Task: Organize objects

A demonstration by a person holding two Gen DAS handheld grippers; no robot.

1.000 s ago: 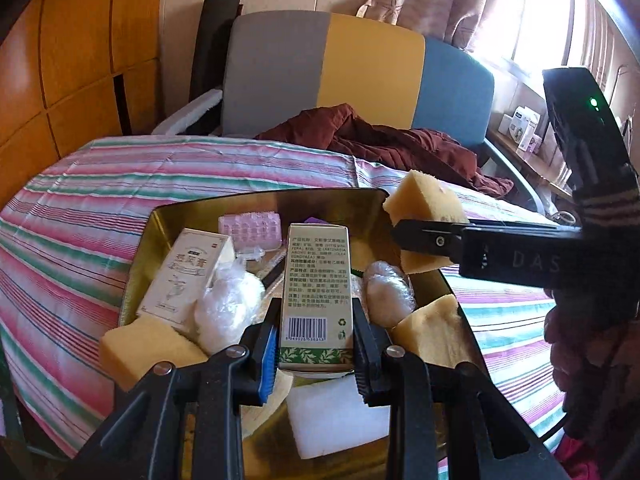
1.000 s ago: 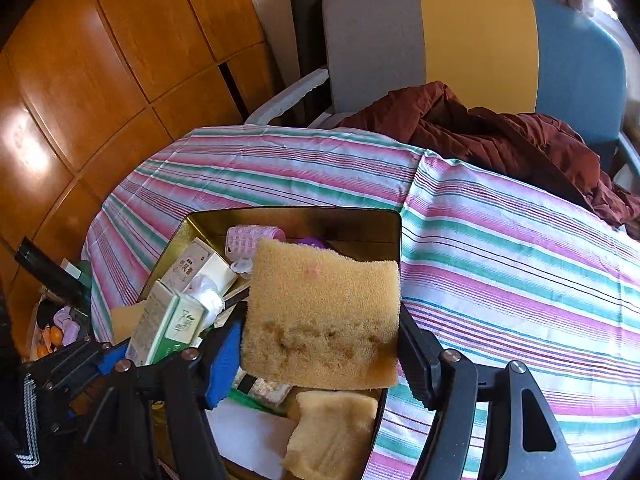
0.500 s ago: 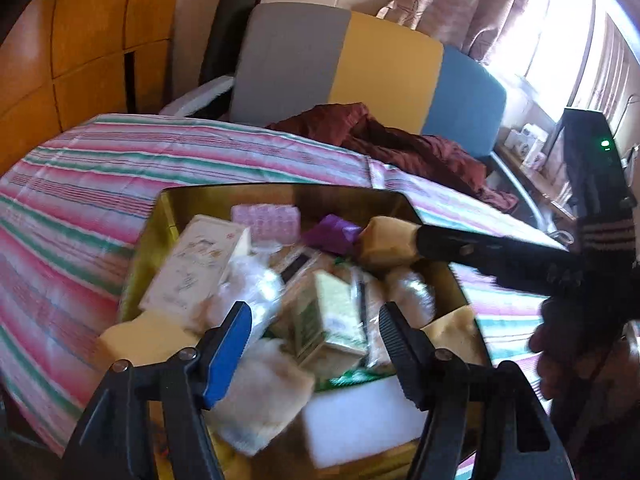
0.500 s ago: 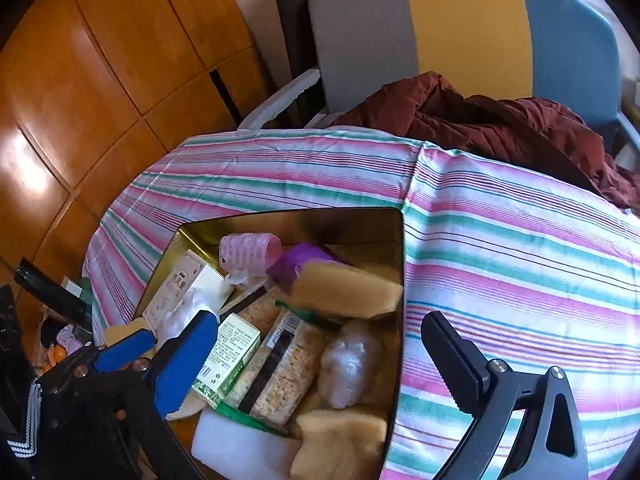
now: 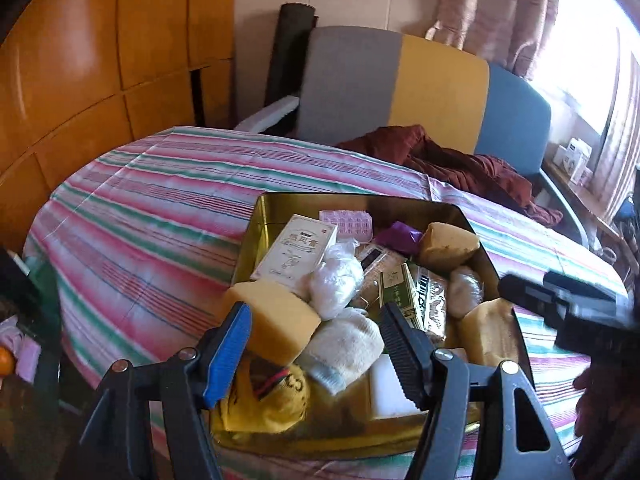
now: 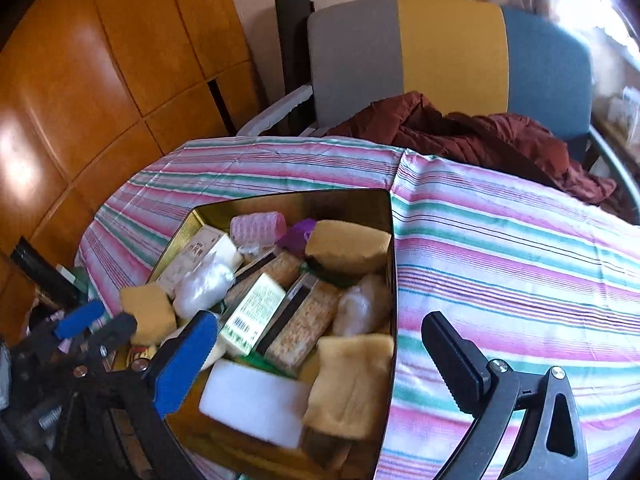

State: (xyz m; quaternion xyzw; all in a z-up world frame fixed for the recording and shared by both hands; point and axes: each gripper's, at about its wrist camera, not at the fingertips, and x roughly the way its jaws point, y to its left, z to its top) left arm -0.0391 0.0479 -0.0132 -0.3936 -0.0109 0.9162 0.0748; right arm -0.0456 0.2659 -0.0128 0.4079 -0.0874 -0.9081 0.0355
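A gold tin (image 6: 390,216) crammed with objects sits at the near edge of the striped table (image 6: 520,240). Both the left hand-held gripper (image 5: 314,338) and the right hand-held gripper (image 6: 320,344) have just been opening and stand spread, empty, above it. The green box (image 6: 252,312) and the sponge (image 6: 346,246) lie inside. Likely next step: fetching another item. The white box (image 5: 298,250) bears unreadable Chinese print.

On the table (image 6: 500,248) before me stands a tin (image 6: 384,200), and behind the table a chair (image 6: 448,52) with a jacket (image 6: 480,136) on its seat. In the tin, a sponge (image 6: 348,246) lies at the far right corner, a boxed carton (image 6: 252,314) in the middle, another sponge (image 6: 352,384) near me, a foam block (image 6: 252,404) left of it
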